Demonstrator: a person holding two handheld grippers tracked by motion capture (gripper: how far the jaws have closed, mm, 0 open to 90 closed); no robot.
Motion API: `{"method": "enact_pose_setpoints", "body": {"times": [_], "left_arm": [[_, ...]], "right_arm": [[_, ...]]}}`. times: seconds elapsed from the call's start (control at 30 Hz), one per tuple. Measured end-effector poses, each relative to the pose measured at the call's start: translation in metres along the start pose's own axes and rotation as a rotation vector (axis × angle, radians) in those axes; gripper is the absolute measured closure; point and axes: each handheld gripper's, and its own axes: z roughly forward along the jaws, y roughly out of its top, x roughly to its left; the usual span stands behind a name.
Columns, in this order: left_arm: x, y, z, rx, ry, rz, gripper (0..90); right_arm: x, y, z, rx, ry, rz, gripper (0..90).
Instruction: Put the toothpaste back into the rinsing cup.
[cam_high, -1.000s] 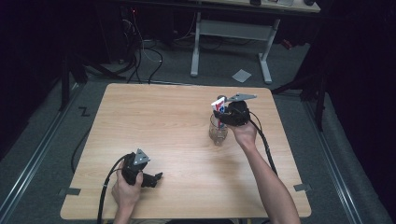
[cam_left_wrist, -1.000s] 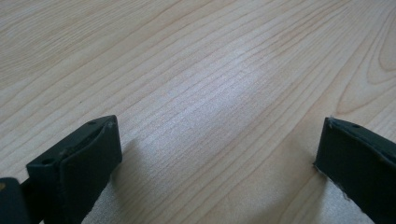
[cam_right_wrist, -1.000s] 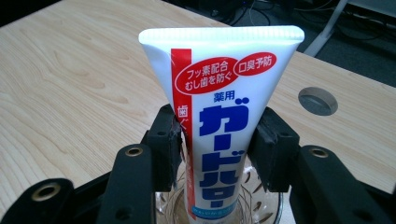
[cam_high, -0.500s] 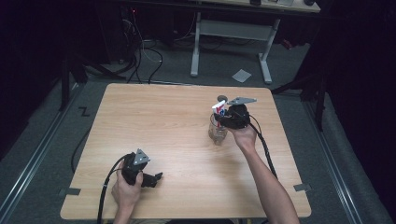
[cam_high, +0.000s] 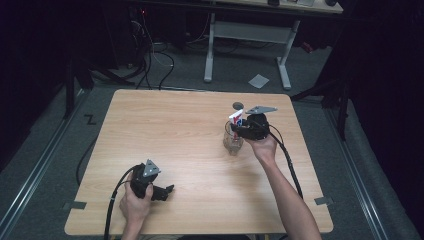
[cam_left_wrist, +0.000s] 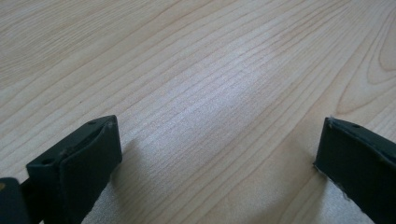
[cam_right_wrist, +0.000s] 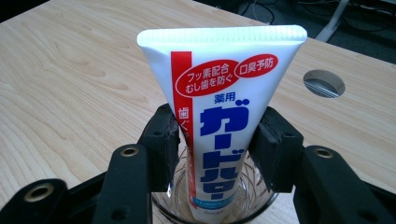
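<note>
Right gripper view: the tube (cam_right_wrist: 219, 126) stands upright, crimped end up, with its lower end inside the glass (cam_right_wrist: 210, 207). The right gripper (cam_right_wrist: 217, 140) has one jaw on each side of the tube's body, just above the glass rim. Both pads appear pressed against the tube's sides, so the jaws are closed to the width of the tube and pinching it. Judgement: the grip is taken low on the flat body so that the tube stays vertical while its lower end is in the glass; whether it is being put in or lifted out cannot be told. How far down the tube reaches is blurred behind the glass wall.

High view: the glass (cam_high: 233, 141) stands on the table (cam_high: 170, 125), right of centre and well in from the edges. The tube (cam_high: 236, 119) rises from it, with the right gripper (cam_high: 243, 127) at it from the right. A round cable hole (cam_high: 238, 105) lies just beyond, near the far edge. The left gripper (cam_high: 165, 190) is low at the near left of the table, well apart from the glass, in the left hand (cam_high: 134, 200). Judgement: it is parked clear of the work.

Left gripper view: the jaws are spread wide, with bare table (cam_left_wrist: 201, 93) between them. They hold nothing and sit close above the wood; contact cannot be confirmed.
</note>
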Motion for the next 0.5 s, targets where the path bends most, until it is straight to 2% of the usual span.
{"method": "enact_pose_setpoints", "body": {"times": [0.13,0.33,0.5], "left_arm": [[0.000,0.000,0.000,-0.001,0.001,0.000,0.5],[0.000,0.000,0.000,-0.001,0.000,0.000,0.5],[0.000,0.000,0.000,-0.001,0.000,0.000,0.5]], "right_arm": [[0.001,-0.002,-0.001,0.006,-0.002,-0.012,53.9],[0.001,-0.013,-0.006,-0.019,-0.021,-0.014,54.9],[0.002,-0.013,-0.009,-0.016,-0.007,-0.014,50.0]]}}
